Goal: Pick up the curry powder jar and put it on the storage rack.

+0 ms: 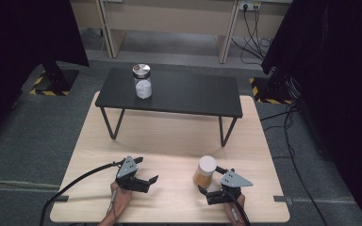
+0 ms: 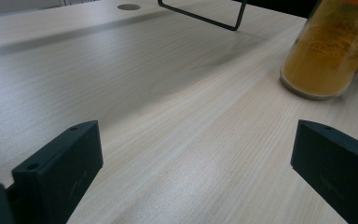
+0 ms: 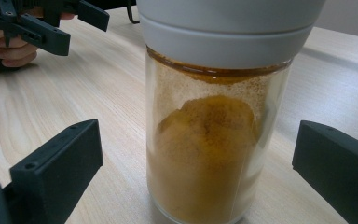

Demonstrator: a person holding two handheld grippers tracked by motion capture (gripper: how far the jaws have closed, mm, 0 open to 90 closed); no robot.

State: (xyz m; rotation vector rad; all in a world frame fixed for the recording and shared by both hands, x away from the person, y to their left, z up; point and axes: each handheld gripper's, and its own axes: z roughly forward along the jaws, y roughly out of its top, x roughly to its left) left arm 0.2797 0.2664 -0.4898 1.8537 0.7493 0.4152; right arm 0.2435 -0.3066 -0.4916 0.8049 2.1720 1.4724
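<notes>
Upright on the pale wooden table: a clear glass jar of orange-yellow powder with a white lid, near the person's edge and towards the right. Taken as the landmark from here on.

Just on the person's side of the jar, slightly right: the right gripper, jaws spread wide, one to each side of the jar, neither touching the glass. In the right gripper view, jar standing squarely between the two black jaws, clear gaps on both sides, powder heaped against the glass below the white lid.

Well to the left of the jar, at about the same depth on the table: the left gripper, jaws likewise wide apart, holding nothing, bare wood between them. In the left gripper view, jar up at the right, beyond the right-hand jaw and apart from it.

Beyond the jar, across the far half of the table: a low black shelf on thin metal legs. On its left part, far from the jar: a second clear glass jar with a silver metal lid and pale contents.
</notes>
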